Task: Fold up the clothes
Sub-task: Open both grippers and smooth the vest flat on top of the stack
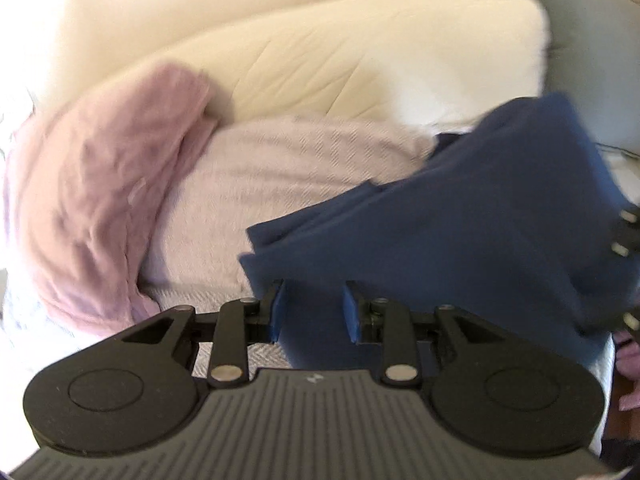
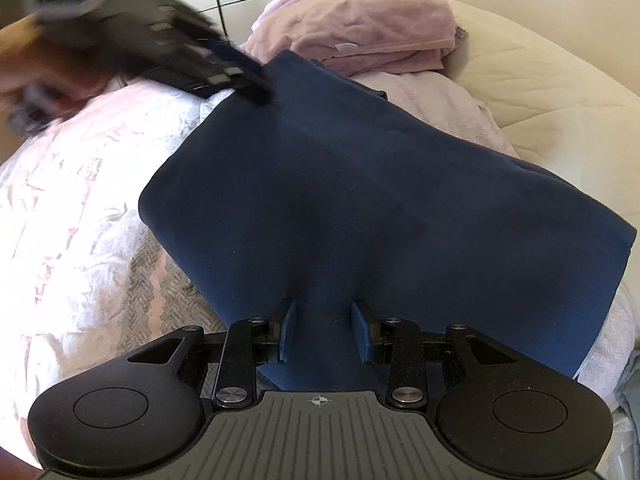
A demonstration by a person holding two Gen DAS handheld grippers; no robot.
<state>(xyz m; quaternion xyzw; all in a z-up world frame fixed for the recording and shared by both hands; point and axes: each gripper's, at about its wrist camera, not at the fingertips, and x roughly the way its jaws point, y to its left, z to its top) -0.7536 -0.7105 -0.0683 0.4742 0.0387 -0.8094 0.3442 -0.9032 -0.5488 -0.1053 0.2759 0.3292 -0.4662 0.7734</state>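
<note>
The navy garment (image 2: 320, 200) lies spread and partly lifted over a bed covered with a pale pink herringbone blanket (image 1: 288, 184). No container is in view; the only stack is a pile of pink clothes (image 2: 360, 36) folded near the head of the bed, just beside a cream pillow (image 2: 540, 88).

In the right wrist view the right tongs (image 2: 323, 330) have their blue pads (image 2: 362, 332) set apart with a bunched ridge of navy cloth running up between them; the cloth fills the gap, but whether the pads pinch it cannot be told. At the far corner of the garment the left tongs (image 2: 248, 80) appear as a blurred black shape touching the cloth's upper edge, with a blurred hand (image 2: 44, 76) behind them.

In the left wrist view the left tongs (image 1: 313, 310) have their pads apart with navy cloth between and past them; the picture is smeared, and a firm grip cannot be confirmed. The right tongs (image 1: 626, 236) show at the right border against the cloth.

The garment's left edge is rounded and raised off the blanket; its right edge hangs near the side of the bed. A crumpled white and pink quilt (image 2: 72, 184) lies to the left, and bare blanket lies between the garment and the pink pile.
</note>
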